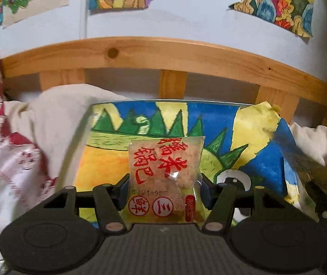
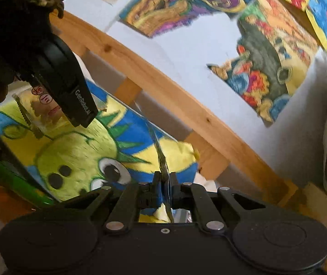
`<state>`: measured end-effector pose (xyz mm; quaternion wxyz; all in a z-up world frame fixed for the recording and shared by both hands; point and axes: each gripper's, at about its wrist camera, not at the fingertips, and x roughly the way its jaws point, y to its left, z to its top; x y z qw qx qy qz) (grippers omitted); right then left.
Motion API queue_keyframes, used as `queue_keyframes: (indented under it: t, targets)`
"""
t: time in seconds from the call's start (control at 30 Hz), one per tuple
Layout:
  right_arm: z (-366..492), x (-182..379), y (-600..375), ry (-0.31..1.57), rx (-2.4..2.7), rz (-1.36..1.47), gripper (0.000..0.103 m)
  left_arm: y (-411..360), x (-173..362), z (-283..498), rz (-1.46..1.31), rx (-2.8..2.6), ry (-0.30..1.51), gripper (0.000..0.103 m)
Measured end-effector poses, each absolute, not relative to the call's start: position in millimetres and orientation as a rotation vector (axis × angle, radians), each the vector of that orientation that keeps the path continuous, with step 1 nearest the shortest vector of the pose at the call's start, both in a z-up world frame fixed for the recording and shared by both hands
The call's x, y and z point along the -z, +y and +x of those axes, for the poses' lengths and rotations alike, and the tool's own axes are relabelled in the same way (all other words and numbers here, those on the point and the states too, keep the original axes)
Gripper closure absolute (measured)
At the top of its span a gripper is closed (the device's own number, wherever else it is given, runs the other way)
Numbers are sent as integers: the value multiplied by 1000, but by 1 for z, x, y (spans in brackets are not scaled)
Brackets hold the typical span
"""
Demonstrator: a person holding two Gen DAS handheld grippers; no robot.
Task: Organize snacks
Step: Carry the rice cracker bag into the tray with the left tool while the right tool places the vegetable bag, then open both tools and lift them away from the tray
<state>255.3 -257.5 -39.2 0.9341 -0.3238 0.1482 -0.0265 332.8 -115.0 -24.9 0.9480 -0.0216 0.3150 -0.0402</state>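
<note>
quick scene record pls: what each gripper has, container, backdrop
left gripper: shut on snack packet, clear with red print
right gripper: shut on rim of painted box
packet position: held in front of the box, not yet inside as far as visible
backdrop: wooden bed frame, white wall with drawings
bedding: left of box

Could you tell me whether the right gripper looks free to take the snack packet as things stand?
Probably not: the right gripper is shut on the edge of the painted box, and the snack packet is already clamped in the left gripper.
</note>
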Motion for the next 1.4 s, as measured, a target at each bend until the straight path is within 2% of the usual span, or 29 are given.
queue_keyframes:
  t: [0.33, 0.47, 0.63, 0.73, 0.8, 0.9, 0.93, 1.1, 1.4]
  targets:
    - [270, 55, -258, 362, 1, -614, 95, -132, 39, 355, -16, 65, 675, 39]
    - [277, 54, -255, 388, -18, -581, 91, -126, 45, 358, -29, 48, 702, 39]
    - [286, 55, -251, 438, -48, -545, 77, -116, 52, 358, -40, 46, 736, 38]
    - [287, 55, -246, 462, -79, -535, 60, -111, 55, 356, -37, 54, 742, 35]
    - [284, 53, -245, 475, -101, -519, 42, -108, 55, 354, -37, 61, 748, 33]
    - [283, 48, -246, 499, -123, -494, 26, -103, 53, 350, -47, 73, 733, 23]
    - [283, 45, -247, 512, -131, -475, 25, -101, 52, 348, -52, 74, 725, 19]
    - [283, 30, -256, 539, -143, -374, 13, -92, 43, 343, -68, 81, 705, 17]
    - [262, 9, -263, 467, -138, -308, 3, -72, 26, 316, -112, 66, 633, 4]
